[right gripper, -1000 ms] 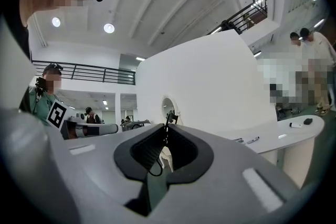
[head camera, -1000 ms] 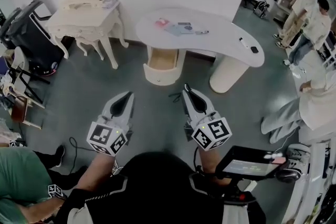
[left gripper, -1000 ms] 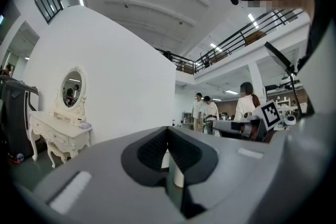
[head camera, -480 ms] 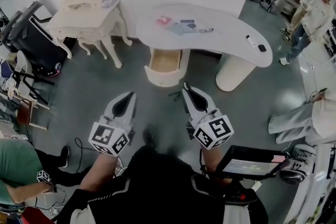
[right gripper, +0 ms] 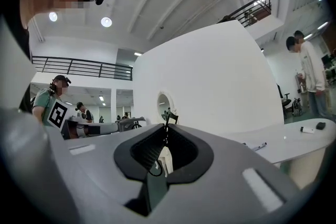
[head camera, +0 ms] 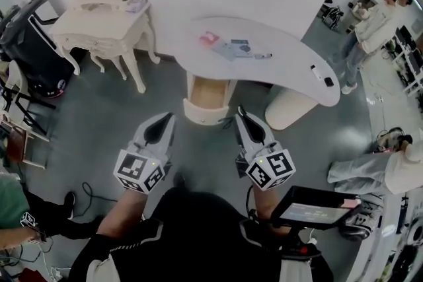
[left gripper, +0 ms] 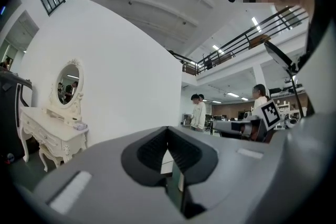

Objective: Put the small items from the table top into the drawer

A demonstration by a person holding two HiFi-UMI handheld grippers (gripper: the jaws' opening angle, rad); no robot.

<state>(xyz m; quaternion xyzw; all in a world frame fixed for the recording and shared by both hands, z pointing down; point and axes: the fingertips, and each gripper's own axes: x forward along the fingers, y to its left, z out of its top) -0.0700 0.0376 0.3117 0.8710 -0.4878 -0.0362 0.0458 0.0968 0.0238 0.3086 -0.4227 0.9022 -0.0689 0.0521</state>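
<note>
Short of the white table point(head camera: 291, 72), left hand-held gripper point(head camera: 165, 117) and right hand-held gripper point(head camera: 240, 111) point ahead, jaws pressed together, empty. Small items point(head camera: 229, 47) lie on top, above the open drawer point(head camera: 207, 94). The step looks like approach; next, spreading jaws over one item.

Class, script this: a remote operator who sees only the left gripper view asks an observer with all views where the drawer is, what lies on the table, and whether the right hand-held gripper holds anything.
Operator: Where is the drawer?
Observer: In the head view the drawer stands open under the left part of the table.
Operator: What lies on the table?
Observer: Among other things a pink item and a pen, and towards the right end a white item and a black item.
Operator: Does the right hand-held gripper hold anything?
Observer: No. The right hand-held gripper has its jaws shut with nothing between them.
</note>
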